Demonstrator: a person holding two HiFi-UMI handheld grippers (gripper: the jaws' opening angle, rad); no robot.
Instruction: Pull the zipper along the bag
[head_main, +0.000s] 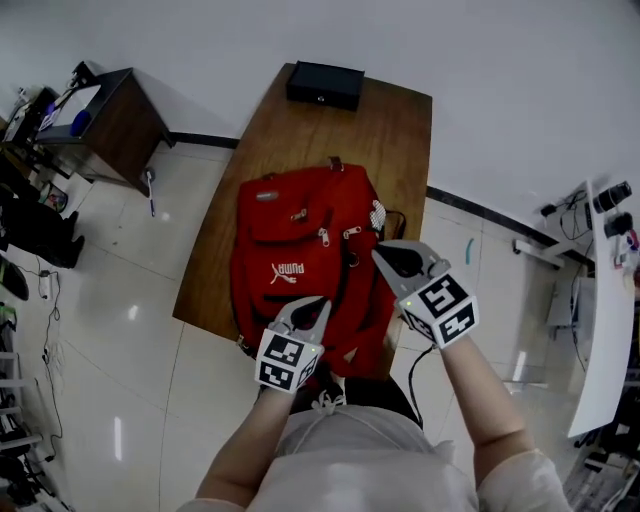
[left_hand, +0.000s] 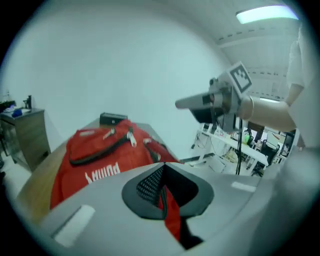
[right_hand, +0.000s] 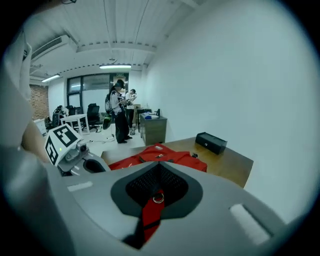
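A red backpack (head_main: 300, 250) is seen lying flat on a wooden desk (head_main: 400, 130), front side up, with a white logo on its lower pocket and its near end reaching the desk's near edge. Several metal zipper pulls (head_main: 322, 237) are visible on the front pockets. A black box (head_main: 325, 84) is placed at the far end of the desk, well apart from the backpack.

The left tongs (head_main: 312, 312) are held over the near end of the backpack. In the left gripper view its jaws are seen brought together, with a red fabric strip (left_hand: 172, 212) pinched between them; the strip is edged in black and runs back from the jaws toward the camera.

The right tongs (head_main: 392, 262) are held at the backpack's right side, just beside its upper right part. In the right gripper view its jaws are closed, and a red strap (right_hand: 150, 215) is clamped between them, with a small metal ring (right_hand: 158, 199) showing at the point where the pads meet. Whether this strap belongs to a zipper slider cannot be told.

A dark cabinet (head_main: 110, 120) stands on the tiled floor to the left of the desk. People (right_hand: 120, 112) are seen standing in the background of the room.
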